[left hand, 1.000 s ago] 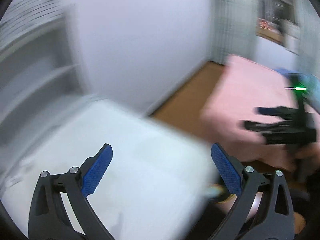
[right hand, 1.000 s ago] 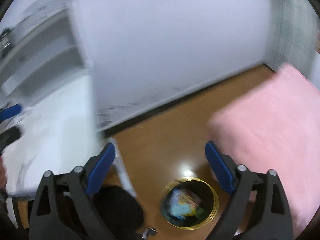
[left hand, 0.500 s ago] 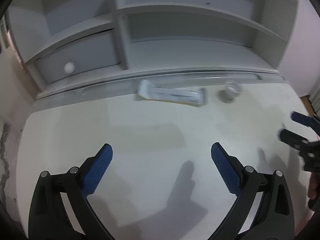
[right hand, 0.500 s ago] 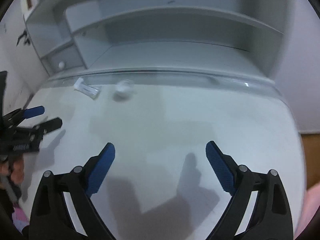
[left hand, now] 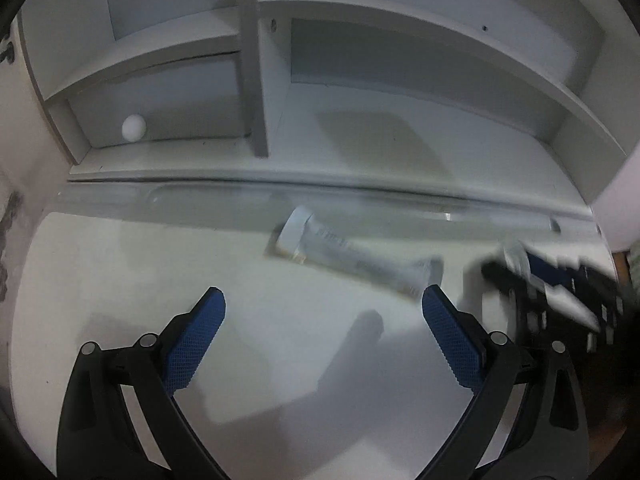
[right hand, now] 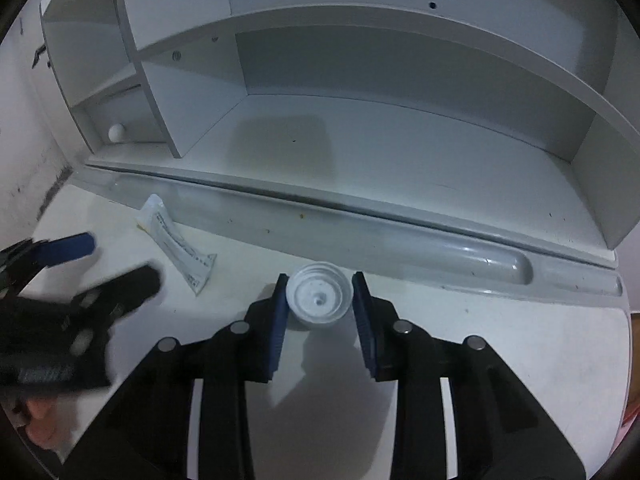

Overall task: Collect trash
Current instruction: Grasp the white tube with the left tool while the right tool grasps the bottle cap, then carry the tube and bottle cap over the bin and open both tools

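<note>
Left wrist view: small white ball (left hand: 133,128) in the lower left cubby of the grey shelf unit (left hand: 256,80), upper left of frame. Left gripper (left hand: 324,320) at bottom centre, blue-padded jaws spread wide, nothing between them, over the white table (left hand: 100,264). Crumpled white plastic wrapper with printed text (left hand: 356,260) lies flat on the table at centre, just above the right jaw tip, apart from it. Right gripper (left hand: 552,284) blurred at right edge.

Right wrist view: left gripper (right hand: 86,268) blurred at left edge, jaws apart, hand (right hand: 44,420) under it in the lower left. Wrapper (right hand: 176,246) left of centre, near the grooved back edge of the table (right hand: 520,340). Round white ribbed plastic bottle cap (right hand: 320,298) at centre, open side up, sits on the table between the right gripper (right hand: 320,300) jaws. Jaws have just been closing; both blue pads sit against the cap's sides, pinching it. Shelf unit (right hand: 400,60) fills the top of frame, ball (right hand: 117,133) upper left.
</note>
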Demonstrator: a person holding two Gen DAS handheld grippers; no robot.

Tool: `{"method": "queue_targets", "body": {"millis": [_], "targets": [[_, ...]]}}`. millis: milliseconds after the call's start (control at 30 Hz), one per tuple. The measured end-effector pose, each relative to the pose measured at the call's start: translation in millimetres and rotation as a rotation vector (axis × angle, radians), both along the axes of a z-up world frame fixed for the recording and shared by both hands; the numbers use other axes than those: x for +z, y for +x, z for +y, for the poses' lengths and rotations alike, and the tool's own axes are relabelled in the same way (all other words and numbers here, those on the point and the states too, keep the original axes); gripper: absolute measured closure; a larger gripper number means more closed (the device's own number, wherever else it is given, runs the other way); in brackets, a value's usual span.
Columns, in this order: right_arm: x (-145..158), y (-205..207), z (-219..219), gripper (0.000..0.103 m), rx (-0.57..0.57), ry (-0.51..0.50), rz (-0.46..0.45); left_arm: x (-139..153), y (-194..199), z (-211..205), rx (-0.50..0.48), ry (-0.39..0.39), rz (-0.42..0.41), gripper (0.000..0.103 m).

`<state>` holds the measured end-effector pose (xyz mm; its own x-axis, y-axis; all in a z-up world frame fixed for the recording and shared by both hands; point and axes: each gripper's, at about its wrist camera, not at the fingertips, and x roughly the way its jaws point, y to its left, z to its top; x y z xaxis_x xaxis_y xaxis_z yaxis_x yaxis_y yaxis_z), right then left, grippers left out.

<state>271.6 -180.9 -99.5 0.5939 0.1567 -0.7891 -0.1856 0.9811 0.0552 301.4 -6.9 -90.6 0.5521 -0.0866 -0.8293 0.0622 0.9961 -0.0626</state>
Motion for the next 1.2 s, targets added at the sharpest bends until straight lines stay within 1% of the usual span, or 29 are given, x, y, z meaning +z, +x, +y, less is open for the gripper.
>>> {"method": "queue_targets", "body": {"millis": [67,133,233,267,333,400,533,567,633,667,700,733,767,800,833,867,967,1033,1100,1133,1200], "targets": [[-2.0,-6.8,-6.5,0.072,0.001,0.006,0.004,2.2,9.3,-11.9,0.051,0.013,-0.015,0.007],[-3.6,-15.4,-15.5,0.071,-0.004,0.007,0.006,2.0,18.3,-24.4,0.078,0.024,-0.025,0.007],[-2.0,-25.9,-25.7,0.071,-0.008,0.023,0.009,-6.3,29.1,-33.7,0.114,0.045,0.001,0.007],[-1.2,-30.1,-28.4,0.071,-0.007,0.025,0.008,-11.9,31.5,-34.0,0.129,0.056,0.019,0.007],[0.9,-39.7,-33.1,0.071,-0.003,0.027,0.0,-16.8,31.5,-29.3,0.14,0.074,0.026,0.007],[3.0,-45.5,-37.0,0.072,-0.001,0.033,-0.004,-20.1,28.8,-21.9,0.148,0.099,0.029,0.007],[5.9,-56.6,-45.5,0.071,-0.001,0.038,-0.012,-20.5,18.3,-1.8,0.129,0.101,0.013,0.007],[6.5,-59.0,-48.4,0.071,-0.003,0.042,-0.013,-20.5,5.9,8.1,0.12,0.097,0.009,0.007],[7.3,-64.4,-55.6,0.071,-0.015,0.052,-0.014,-20.4,5.5,13.5,0.101,0.084,0.004,0.008],[9.1,-68.3,-61.8,0.072,-0.022,0.058,-0.014,-20.0,5.4,15.1,0.093,0.084,0.001,0.01],[9.9,-72.4,-67.3,0.071,-0.031,0.065,-0.014,-18.8,4.9,15.8,0.086,0.085,-0.006,0.012],[10.6,-76.3,-72.1,0.071,-0.041,0.067,-0.016,-17.1,4.2,15.2,0.078,0.085,-0.018,0.027],[12.2,-79.7,-75.6,0.071,-0.049,0.067,-0.019,-14.0,2.1,12.2,0.048,0.09,-0.038,0.044],[13.8,-86.1,-82.8,0.071,-0.063,0.069,-0.023,-12.5,2.8,7.4,0.024,0.095,-0.043,0.053],[14.9,-92.8,-89.4,0.072,-0.074,0.073,-0.025,-10.2,2.8,1.0,-0.012,0.099,-0.046,0.073],[16.5,-100.7,-98.3,0.071,-0.091,0.078,-0.029,-9.7,1.8,-4.1,-0.046,0.113,-0.045,0.079],[22.7,-129.2,-129.1,0.072,-0.151,0.081,-0.049,-6.2,-8.9,-20.3,-0.124,0.103,-0.053,0.083],[27.5,-155.6,-153.6,0.072,-0.208,0.078,-0.065,-2.4,-19.8,-33.5,-0.155,0.119,-0.074,0.083],[29.8,-179.2,-175.6,0.072,-0.263,0.076,-0.078,4.6,-41.3,-60.4,-0.213,0.111,-0.094,0.083],[30.6,-198.5,-191.9,0.072,-0.306,0.074,-0.084,6.7,-50.8,-72.9,-0.245,0.096,-0.096,0.083],[30.8,-225.7,-214.7,0.071,-0.373,0.068,-0.092,12.7,-78.8,-110.5,-0.335,0.063,-0.107,0.083]]}}
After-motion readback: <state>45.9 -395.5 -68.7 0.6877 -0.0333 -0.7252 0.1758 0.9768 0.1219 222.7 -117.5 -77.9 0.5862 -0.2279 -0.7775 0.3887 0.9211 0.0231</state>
